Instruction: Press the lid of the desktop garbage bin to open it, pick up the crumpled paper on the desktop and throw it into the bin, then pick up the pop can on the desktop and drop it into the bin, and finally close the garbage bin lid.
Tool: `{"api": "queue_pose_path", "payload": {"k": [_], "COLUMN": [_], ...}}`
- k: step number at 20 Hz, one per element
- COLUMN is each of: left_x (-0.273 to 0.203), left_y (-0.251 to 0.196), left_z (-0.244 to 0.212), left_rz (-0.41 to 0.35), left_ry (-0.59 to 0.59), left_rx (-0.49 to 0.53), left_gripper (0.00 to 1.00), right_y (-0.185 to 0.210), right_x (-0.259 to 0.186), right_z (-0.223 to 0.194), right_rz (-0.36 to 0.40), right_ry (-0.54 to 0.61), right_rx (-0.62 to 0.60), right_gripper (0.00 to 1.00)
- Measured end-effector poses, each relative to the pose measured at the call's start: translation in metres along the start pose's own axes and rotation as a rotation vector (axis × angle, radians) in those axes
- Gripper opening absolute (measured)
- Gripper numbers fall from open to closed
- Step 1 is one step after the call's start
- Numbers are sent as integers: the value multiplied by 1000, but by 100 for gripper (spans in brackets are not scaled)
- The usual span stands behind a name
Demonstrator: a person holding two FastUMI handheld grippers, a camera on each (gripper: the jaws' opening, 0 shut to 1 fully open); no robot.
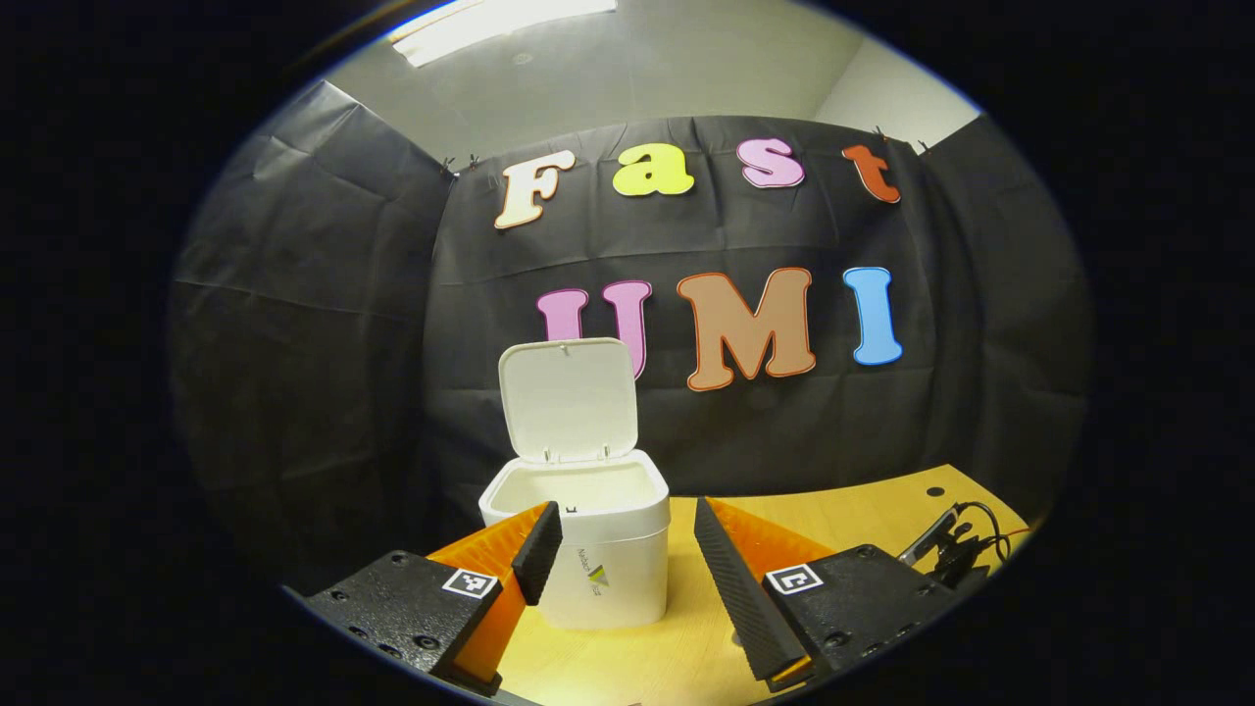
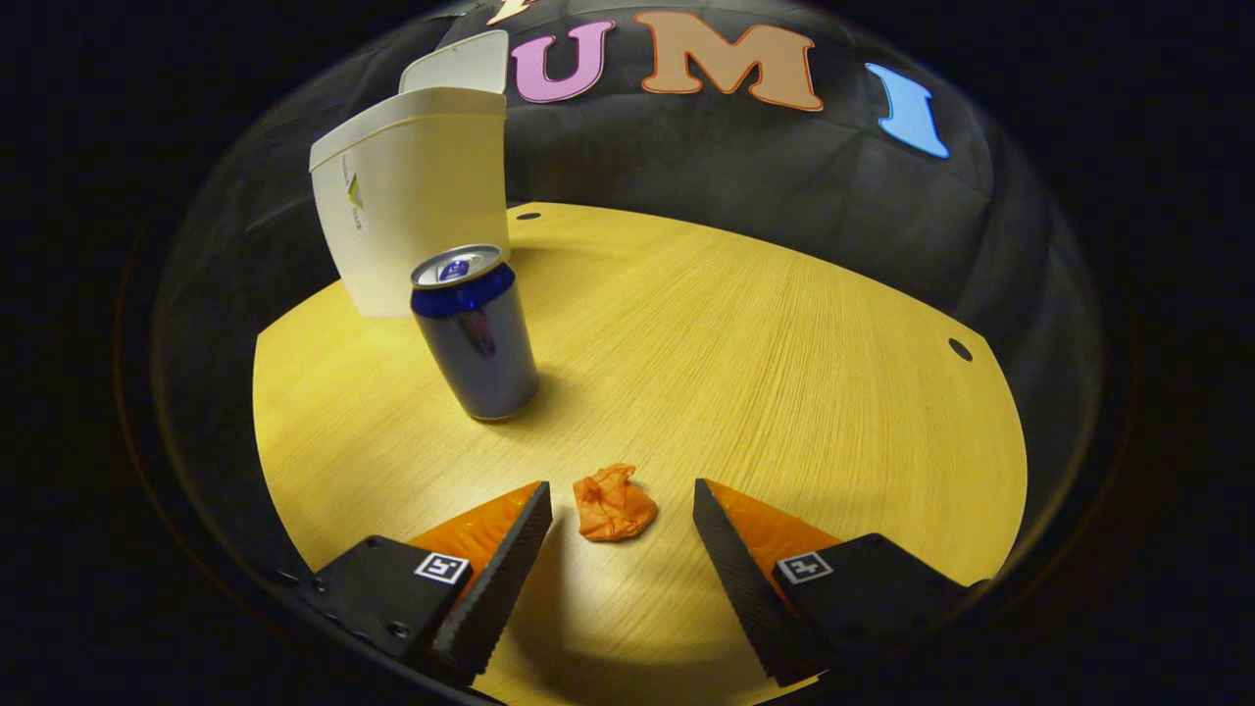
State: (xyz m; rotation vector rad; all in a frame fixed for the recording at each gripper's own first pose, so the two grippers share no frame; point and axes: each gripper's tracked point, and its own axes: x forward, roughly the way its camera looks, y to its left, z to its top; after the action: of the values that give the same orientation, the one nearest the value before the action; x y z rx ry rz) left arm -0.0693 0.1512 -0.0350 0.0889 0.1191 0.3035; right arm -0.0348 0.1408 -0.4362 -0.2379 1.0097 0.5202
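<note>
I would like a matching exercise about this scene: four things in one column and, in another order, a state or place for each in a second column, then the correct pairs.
Things:
1. bin lid
2. pop can
3. crumpled paper
4. left gripper

States or places:
A. lies on the desktop between two open fingers
B. raised, standing up behind the bin's opening
C. stands upright in front of the bin
D. open, holding nothing, facing the bin

Pairs: 1-B, 2-C, 3-A, 4-D

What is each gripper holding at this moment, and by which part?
Nothing is held. The right gripper is open, its jaws on either side of the crumpled paper without touching it. The left gripper is open in front of the open bin.
</note>
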Motion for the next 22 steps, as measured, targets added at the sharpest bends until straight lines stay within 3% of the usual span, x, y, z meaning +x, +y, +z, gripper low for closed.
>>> {"api": "queue_pose_path", "payload": {"k": [2, 4, 7, 9, 10, 12, 14, 15, 16, 22], "left_x": [2, 3, 5, 5, 5, 5, 5, 7, 8, 20], "left_y": [-1, -2, -3, -4, -5, -7, -7, -7, -7, -22], "left_z": [0, -1, -4, -4, -4, -2, -2, -3, -3, -5], "left_rz": [-5, -10, -18, -23, -27, -34, -41, -43, -47, -95], "left_ry": [1, 2, 12, 15, 14, 9, 7, 8, 10, 11], "left_rx": [2, 4, 5, 8, 8, 11, 15, 15, 15, 1], "left_gripper": [87, 87, 87, 87, 87, 87, 83, 87, 87, 84], "right_y": [0, -2, 1, 3, 4, 4, 9, 12, 18, 48], "right_x": [3, 6, 10, 10, 12, 13, 9, -4, -16, -106], "right_z": [-10, -8, -3, 0, 2, 1, 1, 9, 24, 152], "right_rz": [15, 22, 48, 54, 57, 63, 83, 103, 136, 224], "right_ry": [47, 35, 26, 19, 13, 10, -2, -46, -103, -468], "right_rx": [14, 31, -3, -10, -8, -15, -23, -26, -25, -14], "right_gripper": [93, 94, 81, 66, 51, 35, 33, 36, 33, 33]}}
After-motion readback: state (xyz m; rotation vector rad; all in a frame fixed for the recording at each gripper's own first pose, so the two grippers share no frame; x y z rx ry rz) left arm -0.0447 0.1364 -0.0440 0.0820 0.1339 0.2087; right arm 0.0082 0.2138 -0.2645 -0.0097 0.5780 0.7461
